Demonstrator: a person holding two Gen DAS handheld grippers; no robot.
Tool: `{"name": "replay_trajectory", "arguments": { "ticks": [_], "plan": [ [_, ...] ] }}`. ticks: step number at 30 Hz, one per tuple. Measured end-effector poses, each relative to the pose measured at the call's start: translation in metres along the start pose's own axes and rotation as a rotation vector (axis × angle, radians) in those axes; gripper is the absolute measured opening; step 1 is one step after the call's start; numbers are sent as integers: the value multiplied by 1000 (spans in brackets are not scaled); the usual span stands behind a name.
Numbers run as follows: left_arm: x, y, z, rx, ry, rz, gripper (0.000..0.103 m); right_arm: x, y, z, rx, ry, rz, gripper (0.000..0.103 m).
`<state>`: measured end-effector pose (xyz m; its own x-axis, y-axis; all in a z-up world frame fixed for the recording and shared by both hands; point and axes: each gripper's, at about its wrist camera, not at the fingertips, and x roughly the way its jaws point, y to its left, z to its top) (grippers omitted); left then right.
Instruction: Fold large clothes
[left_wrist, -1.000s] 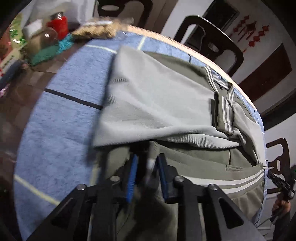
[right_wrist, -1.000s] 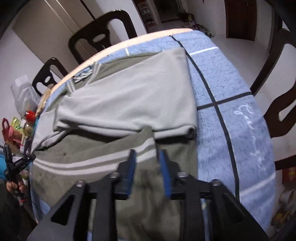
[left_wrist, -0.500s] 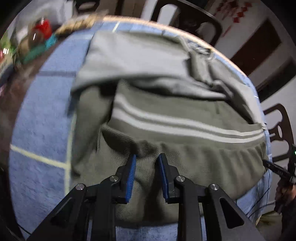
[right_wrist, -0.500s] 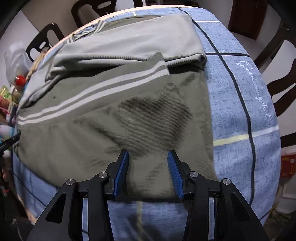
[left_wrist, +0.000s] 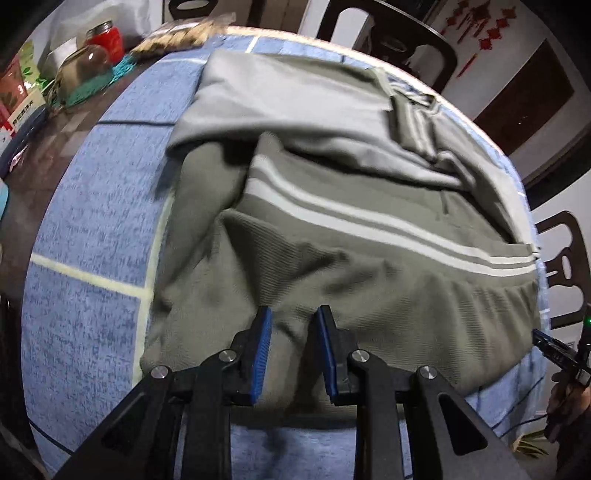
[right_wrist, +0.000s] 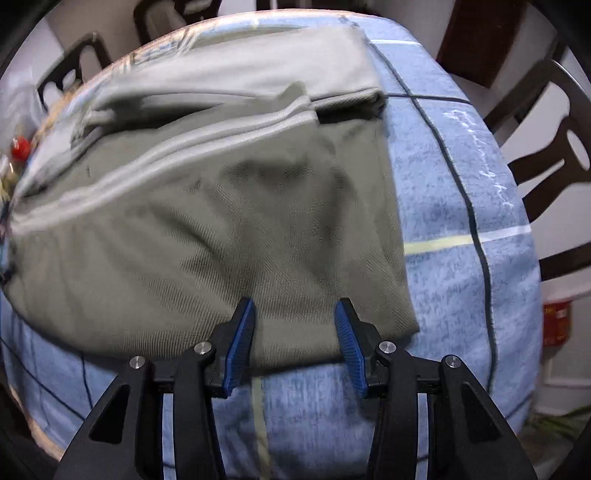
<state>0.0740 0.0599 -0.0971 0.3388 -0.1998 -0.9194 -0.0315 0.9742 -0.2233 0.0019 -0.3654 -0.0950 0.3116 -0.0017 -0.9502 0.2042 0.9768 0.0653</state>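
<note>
An olive-green garment (left_wrist: 332, 266) with two pale stripes lies on the blue-covered round table, partly folded, with its lighter grey part across the far side. It also shows in the right wrist view (right_wrist: 207, 221). My left gripper (left_wrist: 293, 325) hangs over the garment's near hem, jaws a little apart, with a ridge of cloth between them; I cannot tell if it grips. My right gripper (right_wrist: 293, 321) is open and empty over the near right corner of the hem.
The blue checked tablecloth (left_wrist: 85, 229) covers the table; it also shows in the right wrist view (right_wrist: 461, 229). Jars and packets (left_wrist: 88, 55) stand at the far left. Dark chairs (right_wrist: 546, 155) ring the table. The other gripper (left_wrist: 561, 350) shows at the right edge.
Both grippers drew back from the fold to the near hem, laying the striped part flat. The right gripper opened wide. The left jaws parted slightly.
</note>
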Motion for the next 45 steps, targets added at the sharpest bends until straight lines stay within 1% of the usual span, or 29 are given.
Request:
{"name": "replay_trajectory", "arguments": {
  "ticks": [2, 6, 9, 12, 15, 19, 21, 27, 30, 33, 40, 45],
  "plan": [
    [3, 1, 0, -6, 0, 1, 29, 2, -7, 4, 39, 8, 24, 47],
    [4, -2, 2, -5, 4, 21, 32, 3, -3, 6, 12, -1, 10, 49],
    [7, -6, 2, -4, -1, 32, 33, 3, -5, 5, 29, -14, 22, 49],
    [7, -8, 1, -4, -6, 34, 39, 2, -2, 4, 14, -26, 21, 50],
    [7, -13, -1, 29, -9, 59, 44, 0, -3, 1, 15, -34, 25, 50],
    [8, -19, -2, 56, -16, 75, 51, -1, -4, 0, 14, -28, 25, 50],
    [8, -22, -3, 66, -18, 82, 52, -1, -5, 1, 18, -24, 29, 50],
    [6, -24, -1, 72, -14, 84, 52, -10, -10, -3, 55, -34, 50, 50],
    [0, -22, -1, 68, -20, 85, 52, -16, -13, -6, 72, -43, 57, 55],
    [-5, -19, -2, 63, -23, 89, 52, -22, -18, -9, 93, -56, 69, 57],
    [-18, -13, -6, 76, -34, 101, 52, -30, -37, -15, 189, -62, 124, 60],
    [-23, -8, -12, 67, -35, 109, 52, -29, -40, -21, 225, -52, 159, 61]
  ]
}}
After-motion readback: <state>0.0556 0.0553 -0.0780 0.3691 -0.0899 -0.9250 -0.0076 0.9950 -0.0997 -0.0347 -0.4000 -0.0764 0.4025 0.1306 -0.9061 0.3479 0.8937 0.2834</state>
